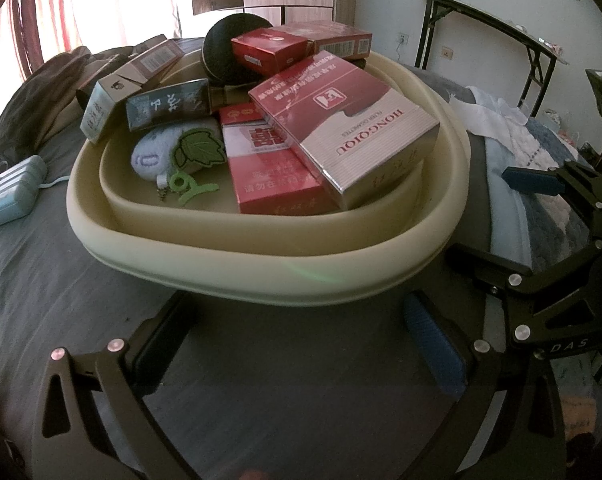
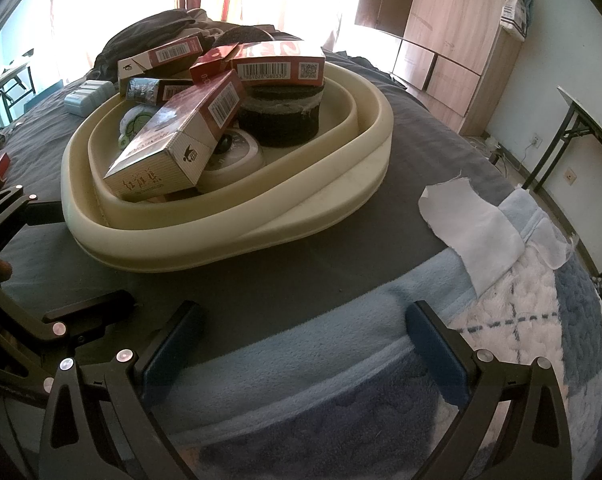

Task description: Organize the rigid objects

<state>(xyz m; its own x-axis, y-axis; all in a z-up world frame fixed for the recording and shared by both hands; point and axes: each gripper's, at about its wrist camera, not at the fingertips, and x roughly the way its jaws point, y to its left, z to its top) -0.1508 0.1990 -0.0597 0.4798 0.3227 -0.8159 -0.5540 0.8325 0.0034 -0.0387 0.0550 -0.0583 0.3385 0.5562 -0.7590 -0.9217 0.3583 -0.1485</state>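
A cream basin (image 1: 261,276) (image 2: 261,224) sits on the grey bedsheet, piled with rigid objects. A large red and silver carton (image 1: 341,124) (image 2: 177,136) lies tilted on top. Under and behind it are other red cartons (image 1: 273,176), a dark box (image 1: 167,106), a black round tin (image 1: 225,48) (image 2: 281,120) and a small white plush with a green leaf (image 1: 197,150). My left gripper (image 1: 297,340) is open just in front of the basin's near rim, nothing between its fingers. My right gripper (image 2: 301,344) is open over the blue blanket, to the right of the basin, and also holds nothing.
A pale blue case (image 1: 15,188) (image 2: 87,96) lies on the sheet left of the basin. A white cloth (image 2: 473,224) and a blue-white blanket (image 2: 521,320) lie to the right. Dark clothes (image 2: 149,36) are heaped behind. A folding table (image 1: 493,28) and a wooden wardrobe (image 2: 453,20) stand by the wall.
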